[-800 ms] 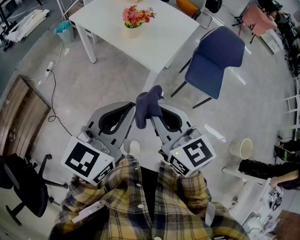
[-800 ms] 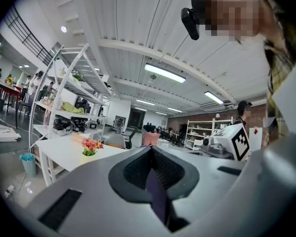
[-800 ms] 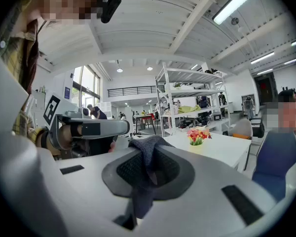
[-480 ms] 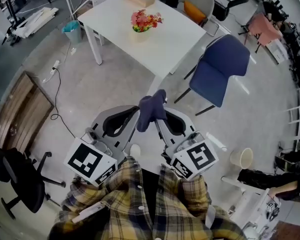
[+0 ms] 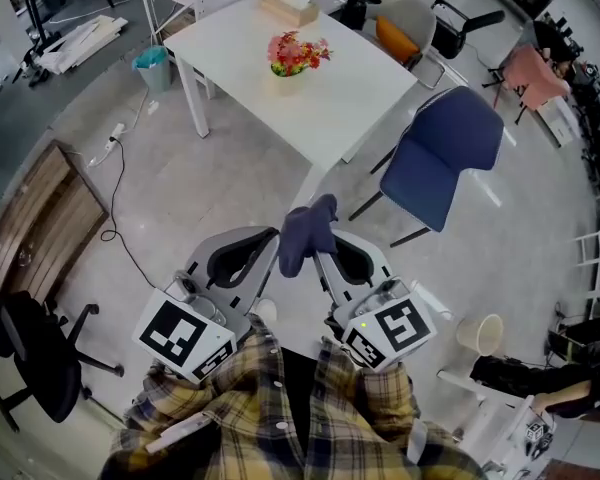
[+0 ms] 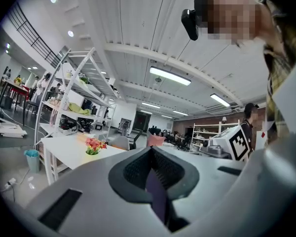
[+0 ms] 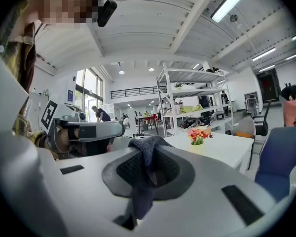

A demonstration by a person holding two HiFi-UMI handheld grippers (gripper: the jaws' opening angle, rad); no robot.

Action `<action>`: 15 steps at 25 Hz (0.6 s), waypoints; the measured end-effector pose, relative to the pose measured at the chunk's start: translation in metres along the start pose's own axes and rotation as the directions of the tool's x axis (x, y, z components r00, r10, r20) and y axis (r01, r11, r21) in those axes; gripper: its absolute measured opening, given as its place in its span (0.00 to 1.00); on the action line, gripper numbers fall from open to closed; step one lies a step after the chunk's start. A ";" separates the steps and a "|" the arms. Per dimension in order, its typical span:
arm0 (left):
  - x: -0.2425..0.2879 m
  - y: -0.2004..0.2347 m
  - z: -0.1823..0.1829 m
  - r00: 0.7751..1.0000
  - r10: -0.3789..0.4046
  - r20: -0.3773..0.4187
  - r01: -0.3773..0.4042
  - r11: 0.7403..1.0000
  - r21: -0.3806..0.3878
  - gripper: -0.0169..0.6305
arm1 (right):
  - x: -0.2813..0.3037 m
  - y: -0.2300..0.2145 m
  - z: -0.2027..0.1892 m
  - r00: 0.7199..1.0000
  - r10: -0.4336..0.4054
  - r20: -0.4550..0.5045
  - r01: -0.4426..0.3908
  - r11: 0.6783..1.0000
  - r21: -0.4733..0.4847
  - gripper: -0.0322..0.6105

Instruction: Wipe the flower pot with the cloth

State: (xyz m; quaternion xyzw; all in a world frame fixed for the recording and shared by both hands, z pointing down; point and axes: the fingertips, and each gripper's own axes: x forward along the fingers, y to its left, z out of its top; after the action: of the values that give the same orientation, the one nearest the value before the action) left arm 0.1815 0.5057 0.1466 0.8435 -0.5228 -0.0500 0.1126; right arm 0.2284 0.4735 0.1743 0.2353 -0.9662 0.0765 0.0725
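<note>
A small pale flower pot (image 5: 286, 80) with red and pink flowers stands on the white table (image 5: 350, 98), far ahead of both grippers; it also shows in the left gripper view (image 6: 92, 151) and the right gripper view (image 7: 198, 143). A dark blue cloth (image 5: 305, 230) hangs between the two gripper tips, over the floor. My right gripper (image 7: 145, 174) is shut on the cloth (image 7: 144, 154), which drapes over its jaws. My left gripper (image 6: 155, 181) is shut, with a thin purple-blue strip of cloth (image 6: 157, 197) pinched in it. Both are held close to my body.
A blue chair (image 5: 445, 153) stands at the table's right corner. A cardboard box (image 5: 288, 6) lies at the table's far end, a teal bin (image 5: 152, 60) beside its left leg. A black office chair (image 5: 30, 358) is at my left, a pale bucket (image 5: 480, 333) at my right.
The table with the flower pot has come nearer and lower in the head view. Both grippers keep their hold on the cloth, close together as before.
</note>
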 end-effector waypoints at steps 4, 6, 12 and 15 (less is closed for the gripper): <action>0.005 0.015 0.000 1.000 0.015 0.005 -0.015 1.000 -0.006 0.04 | 0.010 -0.005 -0.001 1.000 0.004 -0.005 -0.003 1.000 0.007 0.07; 0.008 0.025 -0.002 1.000 0.012 -0.002 -0.012 1.000 -0.006 0.04 | 0.019 -0.009 -0.002 1.000 -0.003 -0.007 0.003 1.000 0.009 0.07; 0.023 0.083 0.011 1.000 -0.016 -0.006 0.016 1.000 -0.006 0.04 | 0.073 -0.028 0.002 0.999 -0.051 -0.011 0.051 0.998 0.022 0.07; 0.038 0.121 0.026 0.999 -0.032 -0.004 0.032 0.999 -0.005 0.04 | 0.106 -0.041 0.012 0.997 -0.069 -0.016 0.069 0.997 0.017 0.07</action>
State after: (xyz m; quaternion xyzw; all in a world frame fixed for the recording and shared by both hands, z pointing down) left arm 0.0883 0.4166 0.1517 0.8516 -0.5089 -0.0517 0.1149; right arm 0.1528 0.3886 0.1857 0.2686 -0.9562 0.0842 0.0804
